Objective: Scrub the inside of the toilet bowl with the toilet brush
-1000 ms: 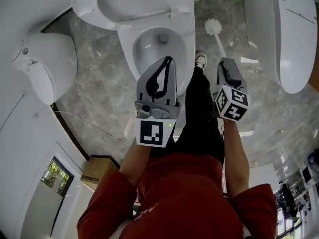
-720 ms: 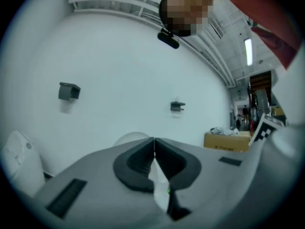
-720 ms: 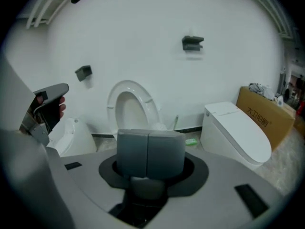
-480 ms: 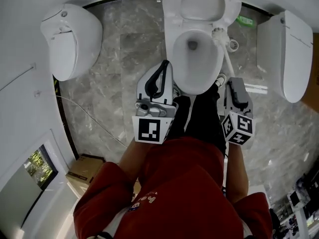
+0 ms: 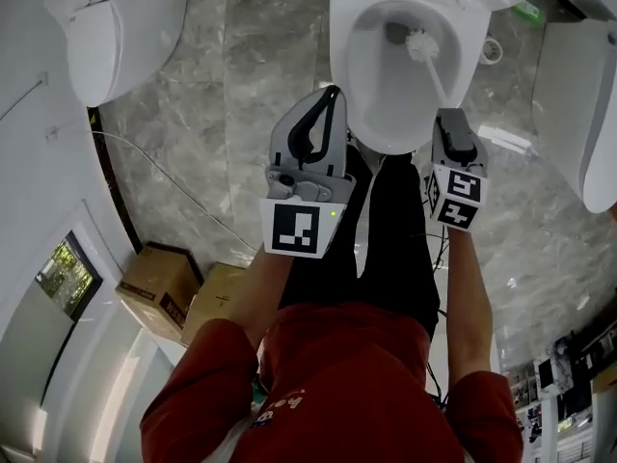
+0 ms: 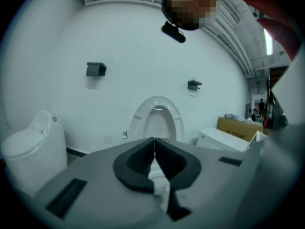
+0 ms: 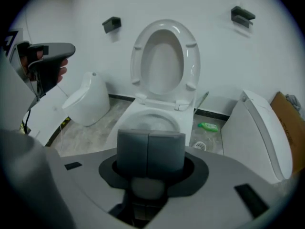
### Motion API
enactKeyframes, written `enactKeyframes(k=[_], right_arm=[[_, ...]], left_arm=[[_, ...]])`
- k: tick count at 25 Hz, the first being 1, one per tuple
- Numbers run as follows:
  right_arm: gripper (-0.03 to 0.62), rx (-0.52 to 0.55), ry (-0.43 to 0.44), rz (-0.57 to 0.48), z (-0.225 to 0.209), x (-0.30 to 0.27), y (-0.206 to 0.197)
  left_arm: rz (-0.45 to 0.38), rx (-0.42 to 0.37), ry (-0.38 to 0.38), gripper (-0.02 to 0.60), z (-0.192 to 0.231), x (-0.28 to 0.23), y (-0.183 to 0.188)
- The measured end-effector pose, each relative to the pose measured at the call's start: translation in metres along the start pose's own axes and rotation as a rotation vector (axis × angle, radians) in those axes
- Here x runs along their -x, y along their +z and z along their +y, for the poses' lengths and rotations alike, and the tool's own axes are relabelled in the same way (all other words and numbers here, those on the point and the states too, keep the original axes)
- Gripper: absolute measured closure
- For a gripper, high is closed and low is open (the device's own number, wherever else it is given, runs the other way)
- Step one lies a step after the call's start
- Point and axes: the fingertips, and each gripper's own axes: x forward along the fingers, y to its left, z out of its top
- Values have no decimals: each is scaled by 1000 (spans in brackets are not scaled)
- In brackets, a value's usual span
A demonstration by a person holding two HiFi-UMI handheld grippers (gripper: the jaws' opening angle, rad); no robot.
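My right gripper (image 5: 451, 116) has carried the white bristle-headed toilet brush (image 5: 421, 44) in from over the grey marble floor (image 5: 260, 95) and across the rim. Its head now sits inside the white ceramic toilet bowl (image 5: 343, 61), just beside the drain hole (image 5: 395, 33). The jaws are clamped on the brush's thin pale handle. My left gripper (image 5: 330, 93) has come forward as well, its jaws pressed together on nothing, tips meeting.

I cannot tell whether the bristles touch the porcelain yet. To scrub well, I judge I should keep the pinch firm so the handle does not roll between the pads. Then I would press the head against the wall and sweep round under the rim before working down toward the drain. The wrist should do the work, not the whole arm.

My right forearm reaches forward with the gripper pitched steeply down into the bowl, its marker cube (image 5: 453, 199) facing up at me. The left is held flatter, near the bowl's front-left edge, out of the brush's way.
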Motion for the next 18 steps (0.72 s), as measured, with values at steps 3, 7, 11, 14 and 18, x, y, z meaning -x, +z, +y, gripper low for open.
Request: enactKeyframes(k=[3, 7, 11, 14, 18], right_arm=[[437, 62, -18, 52, -15, -44, -28], [439, 165, -54, 137, -21, -74, -56], [441, 220, -27, 165, -2, -81, -75], [441, 171, 43, 210, 25, -80, -97], [439, 60, 103, 241, 53, -78, -100]], left_arm=[[60, 27, 9, 583, -10, -17, -49], [131, 76, 19, 583, -25, -22, -93], [155, 97, 15, 583, -36, -18, -109], [168, 102, 18, 583, -37, -11, -113], [171, 110, 34, 583, -29, -7, -117]])
